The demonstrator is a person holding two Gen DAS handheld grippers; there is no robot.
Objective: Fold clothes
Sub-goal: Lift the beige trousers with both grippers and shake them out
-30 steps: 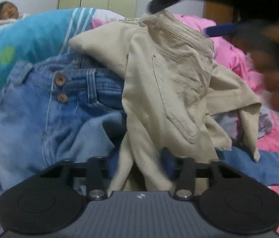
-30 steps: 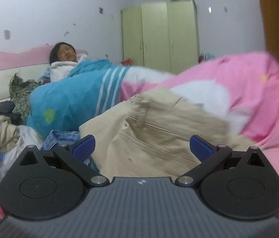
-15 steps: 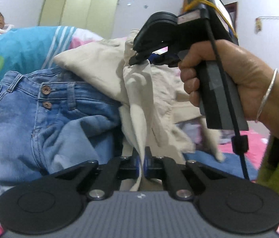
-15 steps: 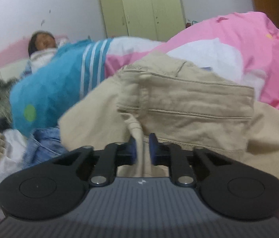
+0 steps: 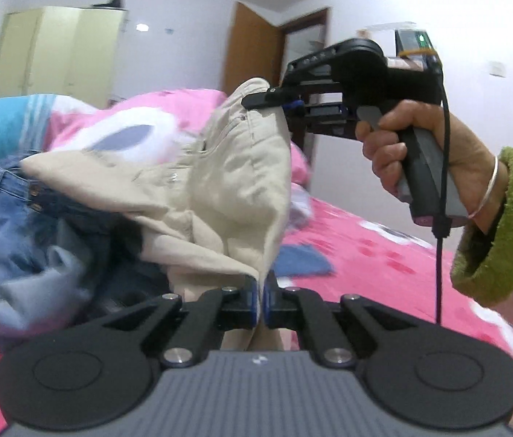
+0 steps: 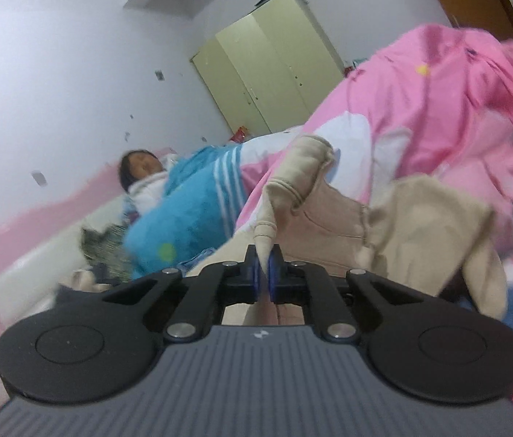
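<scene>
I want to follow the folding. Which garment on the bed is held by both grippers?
The beige trousers: the left gripper and the right gripper are both shut on them. The blue jeans lie untouched beneath.

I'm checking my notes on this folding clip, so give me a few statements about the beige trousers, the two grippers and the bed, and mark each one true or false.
1. The left gripper is shut on the beige trousers. True.
2. The right gripper hangs open with nothing between its fingers. False: it is shut on a fold of the same trousers.
3. The blue jeans are lifted clear of the bed. False: they lie in the heap, partly under the trousers.
4. The hand holding the right gripper wears a bangle and a green cuff. True.
5. The bed cover is plain white. False: it is pink with a pattern.
</scene>
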